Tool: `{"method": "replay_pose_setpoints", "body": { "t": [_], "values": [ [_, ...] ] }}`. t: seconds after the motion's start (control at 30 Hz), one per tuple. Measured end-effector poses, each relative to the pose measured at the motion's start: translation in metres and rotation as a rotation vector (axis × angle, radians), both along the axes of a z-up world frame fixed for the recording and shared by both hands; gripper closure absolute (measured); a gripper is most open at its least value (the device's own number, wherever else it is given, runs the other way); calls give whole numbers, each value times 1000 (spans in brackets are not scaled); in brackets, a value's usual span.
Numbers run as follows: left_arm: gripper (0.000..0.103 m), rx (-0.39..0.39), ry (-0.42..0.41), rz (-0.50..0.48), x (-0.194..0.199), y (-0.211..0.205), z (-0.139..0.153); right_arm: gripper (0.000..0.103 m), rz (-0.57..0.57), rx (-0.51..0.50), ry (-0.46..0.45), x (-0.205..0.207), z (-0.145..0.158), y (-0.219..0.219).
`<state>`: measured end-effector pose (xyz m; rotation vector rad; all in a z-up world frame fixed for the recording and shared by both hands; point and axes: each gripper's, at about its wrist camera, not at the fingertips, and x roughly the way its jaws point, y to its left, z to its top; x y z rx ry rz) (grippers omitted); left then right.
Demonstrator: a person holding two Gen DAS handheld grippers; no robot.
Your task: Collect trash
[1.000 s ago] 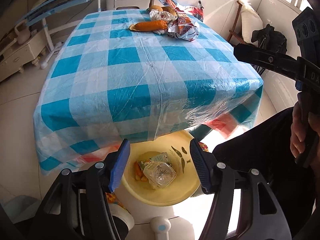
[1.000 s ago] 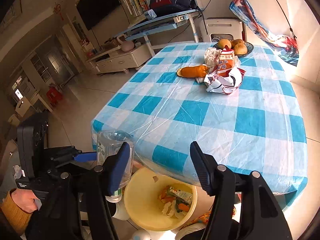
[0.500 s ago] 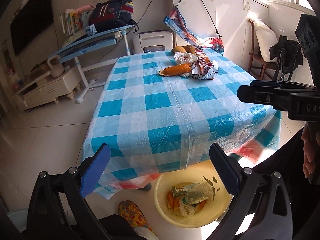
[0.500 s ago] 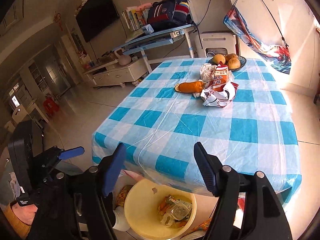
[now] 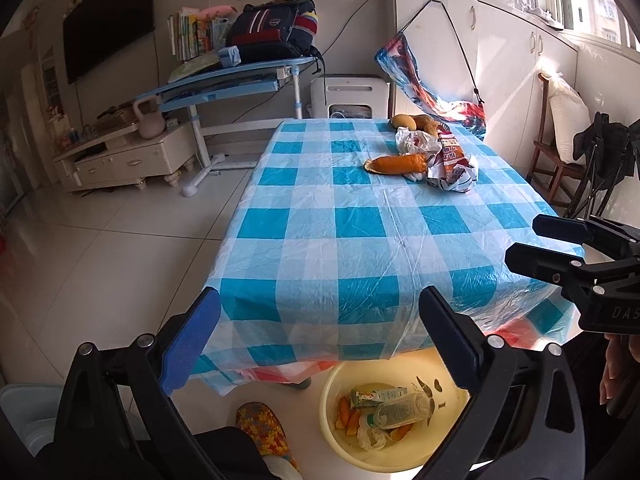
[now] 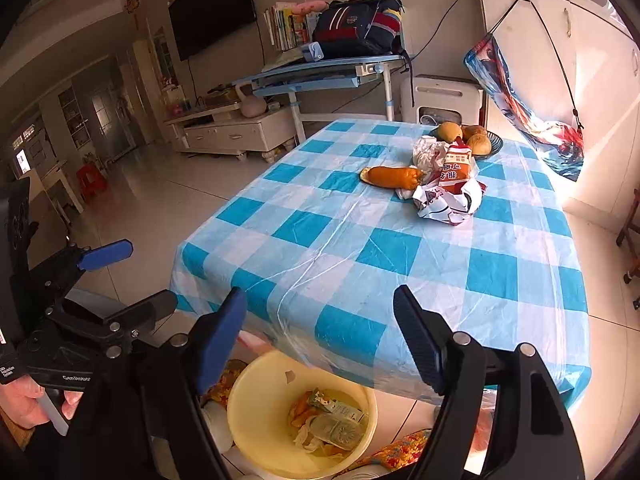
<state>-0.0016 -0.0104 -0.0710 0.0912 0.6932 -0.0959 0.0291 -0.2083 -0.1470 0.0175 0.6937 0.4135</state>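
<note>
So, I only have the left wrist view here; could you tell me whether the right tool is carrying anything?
Observer: No, the right tool is empty, with nothing between its opening jaws.
Operator: Thanks. Is the fruit lying loose?
Observer: No, it sits in a dark dish.
Operator: Anything else worth noting?
Observer: A small scrap clings to the inner wall of the yellow basin.

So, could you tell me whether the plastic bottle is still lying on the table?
No, the plastic bottle lies inside the yellow basin on the floor, among other trash.
</note>
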Motion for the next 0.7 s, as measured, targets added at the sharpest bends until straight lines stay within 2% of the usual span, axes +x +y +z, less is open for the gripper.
{"method": "replay_pose_setpoints", "body": {
  "t": [0.27,0.5,0.7],
  "values": [
    [7,-9,29,-50,1,-4,-7,28,0,-6,-3,0,0,1],
    [7,-1,37,-55,1,-7,-10,26,-6,-6,1,0,0,1],
    [7,-45,53,-103,13,-9,-3,24,-18,-7,3,1,1,-1]
  ]
}}
